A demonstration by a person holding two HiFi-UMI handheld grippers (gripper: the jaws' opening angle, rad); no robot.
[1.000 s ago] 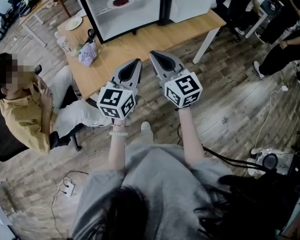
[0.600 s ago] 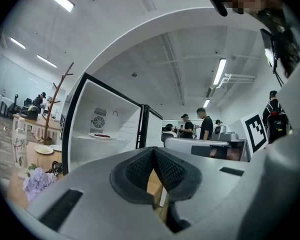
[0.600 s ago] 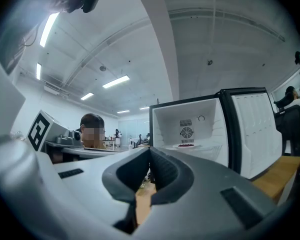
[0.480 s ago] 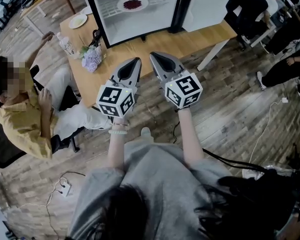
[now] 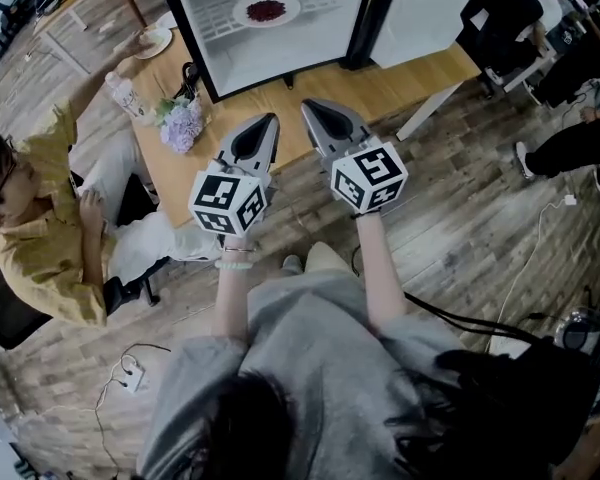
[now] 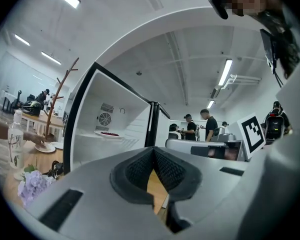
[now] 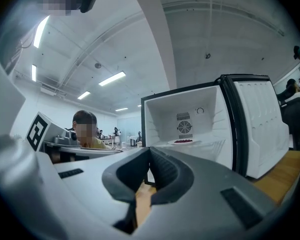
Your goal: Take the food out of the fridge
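Observation:
A small white fridge [image 5: 280,56] stands open on a wooden table [image 5: 380,83]. A white plate of dark red food [image 5: 265,10] rests on its wire shelf. The plate of food [image 6: 109,133] is also in the left gripper view, and the plate of food [image 7: 184,141] in the right gripper view. My left gripper [image 5: 270,121] and right gripper [image 5: 310,107] are held side by side, level, over the table's near edge and short of the fridge. Both are shut with nothing between the jaws. The tips meet in the left gripper [image 6: 153,151] and the right gripper [image 7: 149,150] views.
A seated person in a yellow shirt [image 5: 40,218] at the left reaches toward a plate [image 5: 150,40] on the table. A bottle [image 5: 125,93] and purple flowers [image 5: 183,123] stand at the table's left end. The fridge door [image 5: 425,3] is swung open to the right. Cables and a power strip [image 5: 130,373] lie on the floor.
Both grippers and the view have moved forward toward the table and fridge, staying shut. The seated person has raised an arm toward the plate on the table.

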